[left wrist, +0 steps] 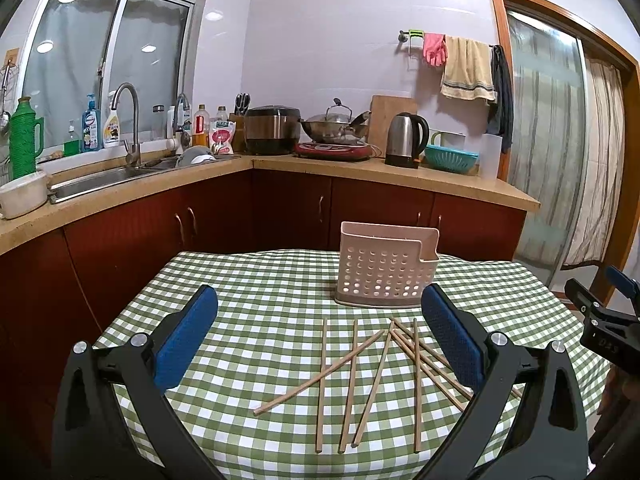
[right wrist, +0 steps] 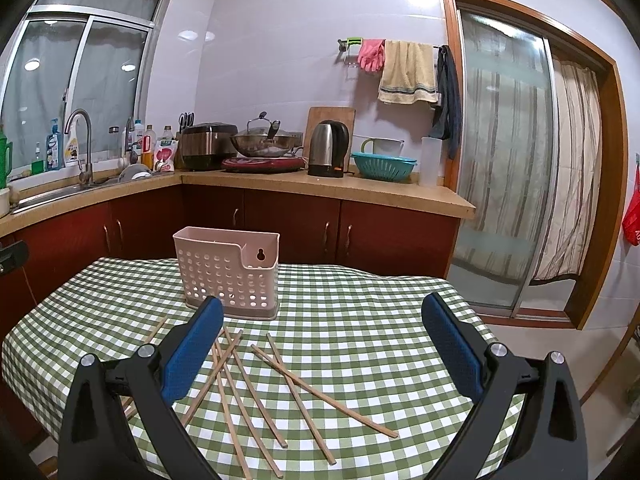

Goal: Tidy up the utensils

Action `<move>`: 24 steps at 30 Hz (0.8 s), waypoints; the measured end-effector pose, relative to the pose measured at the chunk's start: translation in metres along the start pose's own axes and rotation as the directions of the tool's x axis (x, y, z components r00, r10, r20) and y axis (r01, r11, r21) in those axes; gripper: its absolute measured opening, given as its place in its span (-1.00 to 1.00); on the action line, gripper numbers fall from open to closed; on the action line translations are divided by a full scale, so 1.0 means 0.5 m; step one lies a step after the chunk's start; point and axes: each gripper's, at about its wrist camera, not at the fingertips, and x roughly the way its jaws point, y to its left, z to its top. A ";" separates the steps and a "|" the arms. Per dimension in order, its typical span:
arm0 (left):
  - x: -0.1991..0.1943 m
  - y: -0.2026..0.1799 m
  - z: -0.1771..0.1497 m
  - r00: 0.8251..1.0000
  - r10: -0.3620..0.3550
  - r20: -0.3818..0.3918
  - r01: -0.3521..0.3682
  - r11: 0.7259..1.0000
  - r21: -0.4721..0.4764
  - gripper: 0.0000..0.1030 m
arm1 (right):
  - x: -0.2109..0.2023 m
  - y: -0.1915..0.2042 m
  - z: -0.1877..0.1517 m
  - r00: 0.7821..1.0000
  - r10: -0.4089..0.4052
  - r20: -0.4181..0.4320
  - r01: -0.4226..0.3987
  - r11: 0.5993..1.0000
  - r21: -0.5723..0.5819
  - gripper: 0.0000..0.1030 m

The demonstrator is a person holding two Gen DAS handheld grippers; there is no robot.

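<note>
Several wooden chopsticks point(left wrist: 352, 376) lie scattered and crossed on the green checked tablecloth point(left wrist: 260, 280); they also show in the right wrist view point(right wrist: 280, 384). A pink perforated utensil holder point(left wrist: 386, 266) stands upright behind them, also in the right wrist view point(right wrist: 228, 272). My left gripper point(left wrist: 320, 304) is open and empty above the chopsticks. My right gripper point(right wrist: 322, 312) is open and empty, above the table to the right of the holder; it shows at the right edge of the left wrist view point(left wrist: 604, 312).
An L-shaped kitchen counter point(left wrist: 360, 168) runs behind the table with a sink point(left wrist: 108, 180), bottles, a rice cooker, a wok and a kettle point(left wrist: 406, 140). A glass sliding door point(right wrist: 504, 160) is at the right. Red cabinets stand close behind the table's far edge.
</note>
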 end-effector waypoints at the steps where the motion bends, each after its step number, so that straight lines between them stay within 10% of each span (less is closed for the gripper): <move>1: -0.001 0.001 0.000 1.000 -0.001 0.001 0.001 1.000 0.000 0.92 | 0.001 0.000 0.000 1.000 0.001 0.000 -0.001 1.000 0.000 0.88; 24: 0.025 0.001 -0.015 0.999 -0.011 -0.036 0.012 1.000 0.017 0.92 | 0.020 0.007 -0.011 1.000 0.010 -0.028 -0.010 1.000 0.005 0.88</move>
